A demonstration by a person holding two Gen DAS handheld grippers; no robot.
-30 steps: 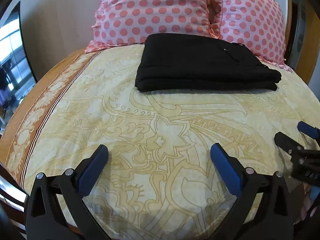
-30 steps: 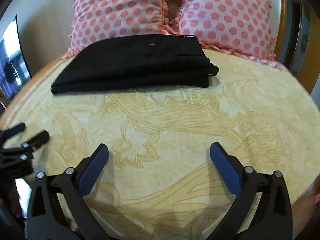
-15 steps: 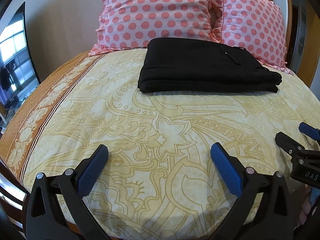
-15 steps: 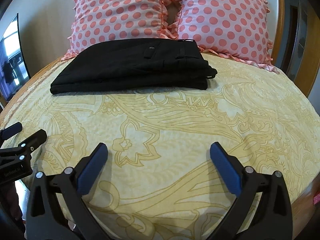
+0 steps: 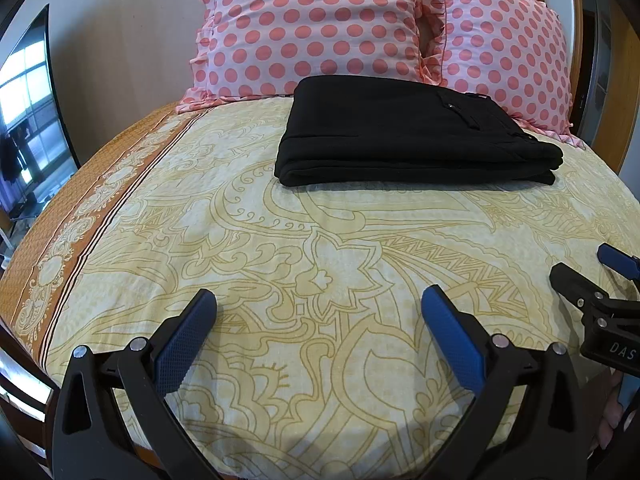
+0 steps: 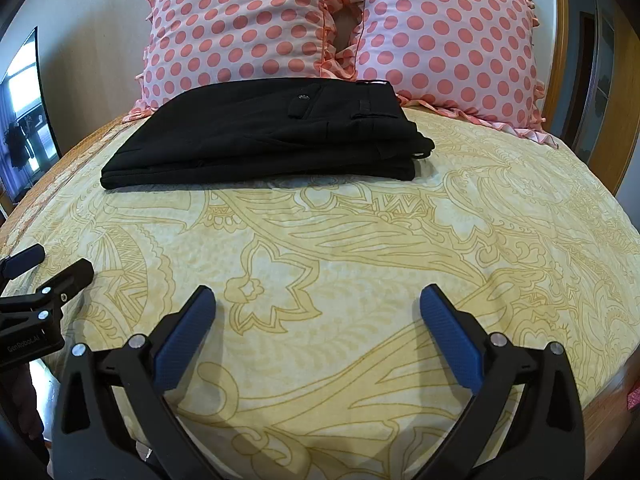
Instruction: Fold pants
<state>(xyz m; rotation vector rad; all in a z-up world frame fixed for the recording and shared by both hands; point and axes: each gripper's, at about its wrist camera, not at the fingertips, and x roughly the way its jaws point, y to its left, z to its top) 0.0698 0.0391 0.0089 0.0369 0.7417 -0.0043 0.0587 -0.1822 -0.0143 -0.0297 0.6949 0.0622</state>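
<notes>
Black pants (image 5: 408, 136) lie folded into a flat rectangle at the far end of the bed, just in front of the pillows; the right wrist view shows the same pants (image 6: 272, 132) with a buttoned back pocket facing up. My left gripper (image 5: 318, 334) hovers open over the near part of the bedspread, well short of the pants, with nothing between its blue pads. My right gripper (image 6: 316, 334) is open too and holds nothing. Each gripper shows at the edge of the other's view: the right gripper (image 5: 592, 276) and the left gripper (image 6: 44, 270).
The bed is covered by a yellow patterned bedspread (image 5: 320, 240) with an orange border on the left (image 5: 60, 248). Two pink polka-dot pillows (image 6: 240, 28) (image 6: 452, 36) lean on the headboard. A window or screen (image 5: 24, 120) is at far left, a wooden frame (image 6: 616, 80) at right.
Both grippers have pulled back and tilted up slightly, so the pants and pillows sit a little lower in the views. The pants have not moved. Both grippers stay open.
</notes>
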